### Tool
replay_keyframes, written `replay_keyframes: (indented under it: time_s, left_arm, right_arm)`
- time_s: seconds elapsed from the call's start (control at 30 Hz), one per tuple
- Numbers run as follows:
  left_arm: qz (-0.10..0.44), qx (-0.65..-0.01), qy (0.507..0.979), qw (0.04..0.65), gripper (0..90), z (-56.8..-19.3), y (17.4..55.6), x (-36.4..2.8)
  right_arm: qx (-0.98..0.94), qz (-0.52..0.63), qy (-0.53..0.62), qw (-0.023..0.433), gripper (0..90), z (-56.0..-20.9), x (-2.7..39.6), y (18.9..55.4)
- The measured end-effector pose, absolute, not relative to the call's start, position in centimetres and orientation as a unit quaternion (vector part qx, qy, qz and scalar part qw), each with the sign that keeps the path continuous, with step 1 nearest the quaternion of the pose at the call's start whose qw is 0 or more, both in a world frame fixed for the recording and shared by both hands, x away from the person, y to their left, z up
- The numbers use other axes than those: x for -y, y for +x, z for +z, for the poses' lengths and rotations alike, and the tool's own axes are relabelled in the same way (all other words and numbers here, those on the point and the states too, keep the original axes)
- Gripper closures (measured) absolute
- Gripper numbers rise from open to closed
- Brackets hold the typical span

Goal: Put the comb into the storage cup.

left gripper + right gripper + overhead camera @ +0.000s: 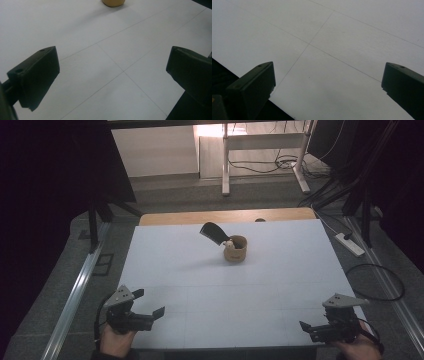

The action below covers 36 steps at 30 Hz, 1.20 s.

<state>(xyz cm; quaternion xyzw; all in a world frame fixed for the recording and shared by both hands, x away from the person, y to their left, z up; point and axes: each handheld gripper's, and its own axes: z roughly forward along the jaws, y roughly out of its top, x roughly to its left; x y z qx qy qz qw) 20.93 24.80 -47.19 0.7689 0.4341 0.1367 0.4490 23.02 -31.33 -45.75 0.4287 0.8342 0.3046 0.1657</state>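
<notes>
Fingers of my left gripper and right gripper both stand wide, empty, low over the white bench's near corners. Far ahead, centred, the tan wooden cup holds a tilted black spatula.

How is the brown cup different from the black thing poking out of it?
The brown cup is tan, round and stands upright on the table; the black thing is dark, flat and wide. The cup rests on the table, while the black thing leans out over the cup's rim, tilted to the left. The cup looks squat; the black thing rises higher. They share one spot, far from both grippers.
</notes>
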Motion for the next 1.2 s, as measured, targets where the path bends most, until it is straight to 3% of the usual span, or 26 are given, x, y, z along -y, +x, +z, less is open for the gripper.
replay_keyframes:
  time_s: [1.2]
  left_arm:
    - [0.145,-0.463,0.771,0.413,0.0,-47.6,18.7,-25.8]
  right_arm:
    - [-0.833,0.300,0.434,0.169,0.0,-45.7,31.3,23.1]
